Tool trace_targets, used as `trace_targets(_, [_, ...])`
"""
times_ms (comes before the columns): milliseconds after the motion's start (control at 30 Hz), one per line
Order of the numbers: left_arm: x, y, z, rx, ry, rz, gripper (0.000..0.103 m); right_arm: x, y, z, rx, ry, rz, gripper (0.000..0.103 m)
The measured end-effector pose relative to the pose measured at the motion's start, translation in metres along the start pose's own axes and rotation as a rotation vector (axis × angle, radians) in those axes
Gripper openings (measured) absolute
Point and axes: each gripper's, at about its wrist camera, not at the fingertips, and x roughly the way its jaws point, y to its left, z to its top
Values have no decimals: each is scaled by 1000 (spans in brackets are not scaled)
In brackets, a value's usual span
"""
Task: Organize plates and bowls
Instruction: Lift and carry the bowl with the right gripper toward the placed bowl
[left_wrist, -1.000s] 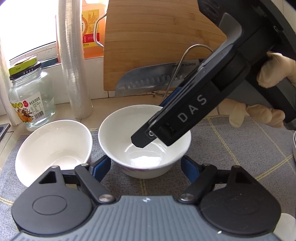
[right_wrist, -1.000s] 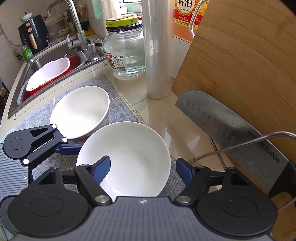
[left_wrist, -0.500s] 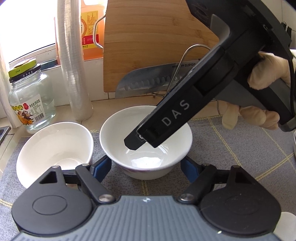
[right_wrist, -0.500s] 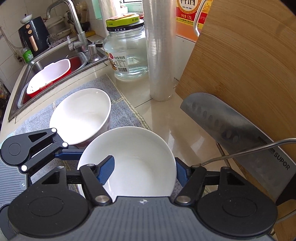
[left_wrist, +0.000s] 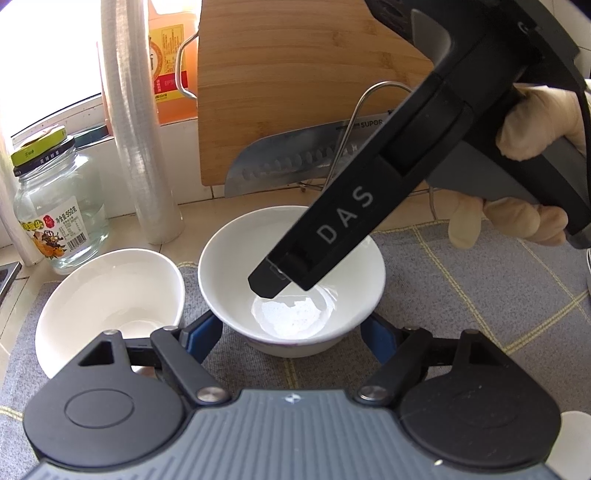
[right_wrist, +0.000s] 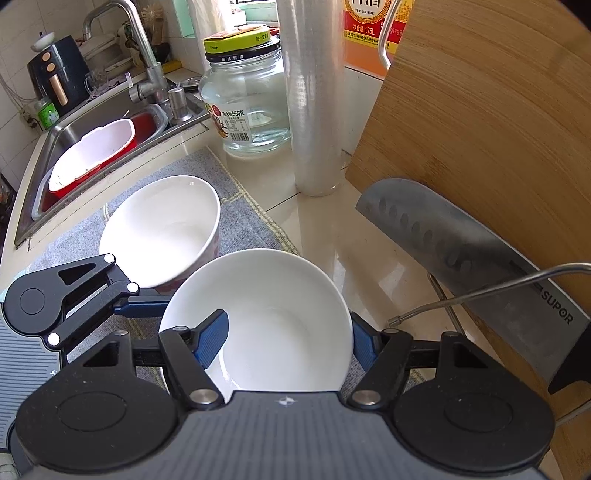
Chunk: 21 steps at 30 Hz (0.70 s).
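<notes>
We have the right bowl (right_wrist: 266, 325) pinched by its rim, the left bowl (right_wrist: 162, 229) waiting beside it.

Going left to right on the grey mat (left_wrist: 480, 295): the left bowl sits near the mat's sink-side edge, untouched. Our left gripper (left_wrist: 291, 332) straddles the right bowl's base with its jaws spread and clear, likely as a guard. Our right gripper (right_wrist: 288, 336) is clenched across that bowl's rim, one finger inside, probably for stacking.

Right gripper (left_wrist: 273, 284) hides part of bowl (left_wrist: 229, 266); cleaver (right_wrist: 461, 251) handle cut off.
</notes>
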Motion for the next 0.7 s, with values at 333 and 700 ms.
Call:
trace_targets(333, [-18, 4, 4, -2, 34, -26, 81, -9, 10, -2, -19, 3, 7, 74])
trace_targets(700, [-51, -5, 11, 28, 43, -58, 81, -32, 23, -13, -22, -1, 6, 74])
